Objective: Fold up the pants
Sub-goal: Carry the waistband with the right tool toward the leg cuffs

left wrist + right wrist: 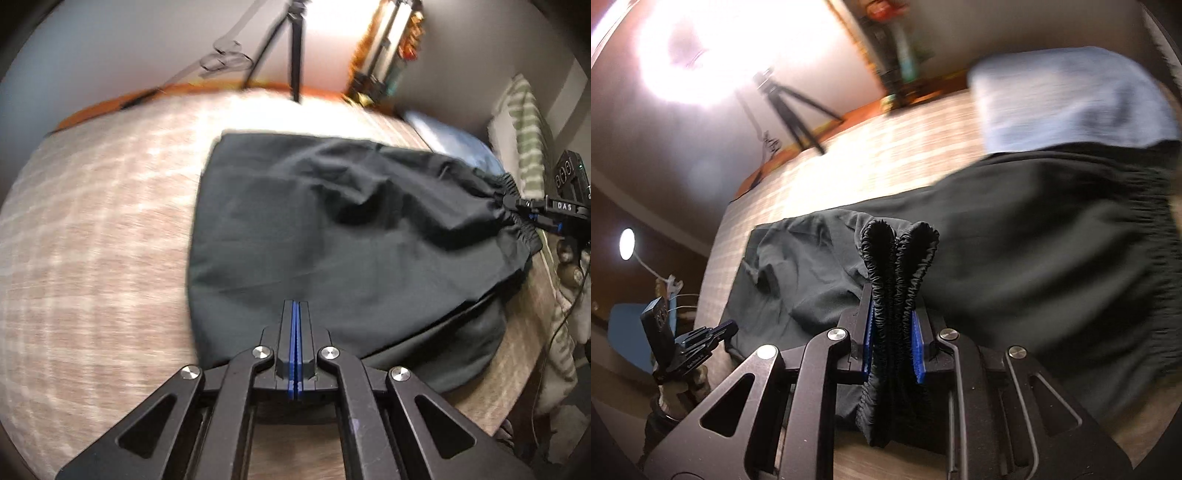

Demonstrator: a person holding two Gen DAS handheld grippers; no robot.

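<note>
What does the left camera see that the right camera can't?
Only the left wrist view shows the striped green pillow and the left gripper shut with nothing between its blue pads.

Only the right wrist view shows the elastic waistband bunched in the right gripper, plus a round lamp.

Both show the black pants, the tripod, the blue cloth and the checked bedcover.

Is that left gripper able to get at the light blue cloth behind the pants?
Probably not directly. The left gripper is shut over the near edge of the pants, and the blue cloth lies past them on the far side.
</note>
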